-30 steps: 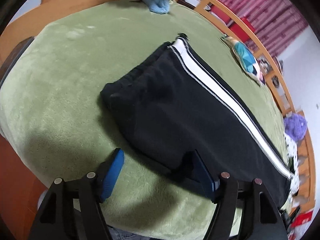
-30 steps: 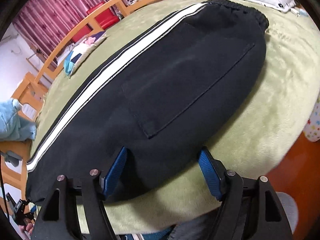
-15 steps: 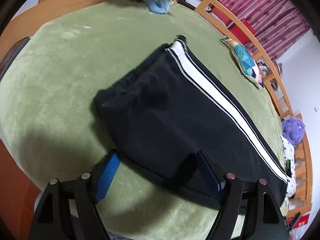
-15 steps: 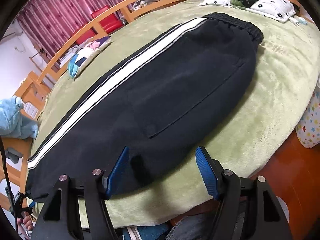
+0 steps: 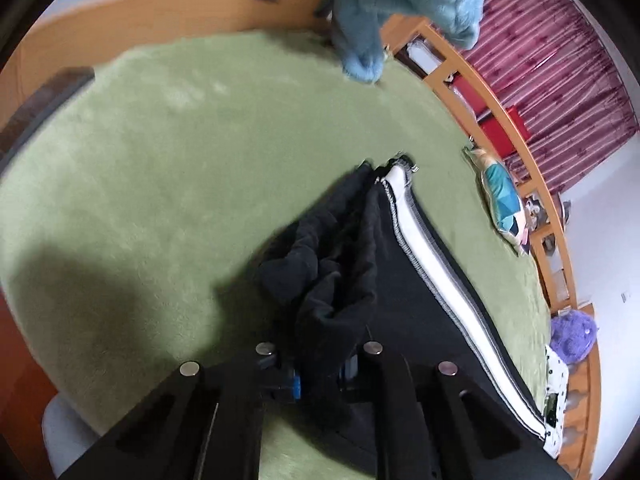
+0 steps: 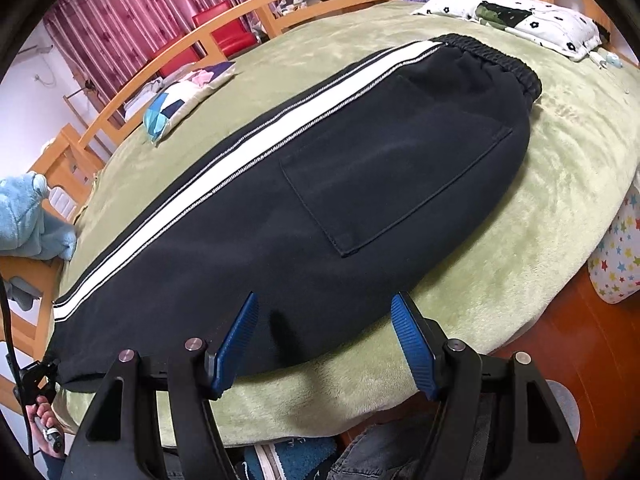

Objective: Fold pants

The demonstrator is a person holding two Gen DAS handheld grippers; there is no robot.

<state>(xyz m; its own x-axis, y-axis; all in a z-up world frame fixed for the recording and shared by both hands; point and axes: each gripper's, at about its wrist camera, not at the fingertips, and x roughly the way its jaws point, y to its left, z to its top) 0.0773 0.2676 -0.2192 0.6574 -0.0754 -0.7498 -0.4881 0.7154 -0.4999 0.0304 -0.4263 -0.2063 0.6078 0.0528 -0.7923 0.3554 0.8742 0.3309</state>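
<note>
My left gripper [image 5: 318, 372] had just closed and clamped the hem of the pants [image 6: 320, 200], which lay on the green bed [image 5: 168, 168]. My right gripper [image 6: 324, 340] hung apart, above their near edge.

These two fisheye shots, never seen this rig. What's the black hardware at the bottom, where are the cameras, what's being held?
There is no robot: a person holds a pair of handheld tongs in each hand, and a camera on each looks forward along its two fingers.

The left wrist view shows the left tongs, which have just closed; they are shut on a bunched edge at the leg end of the black pants, and the cloth is lifted.

The right wrist view shows the right tongs open, with blue pads straddling the pants' near edge and gripping nothing.

The pants, which have a white side stripe, lie on a green blanket over a wooden-framed bed, with cushions and plush toys around.
</note>
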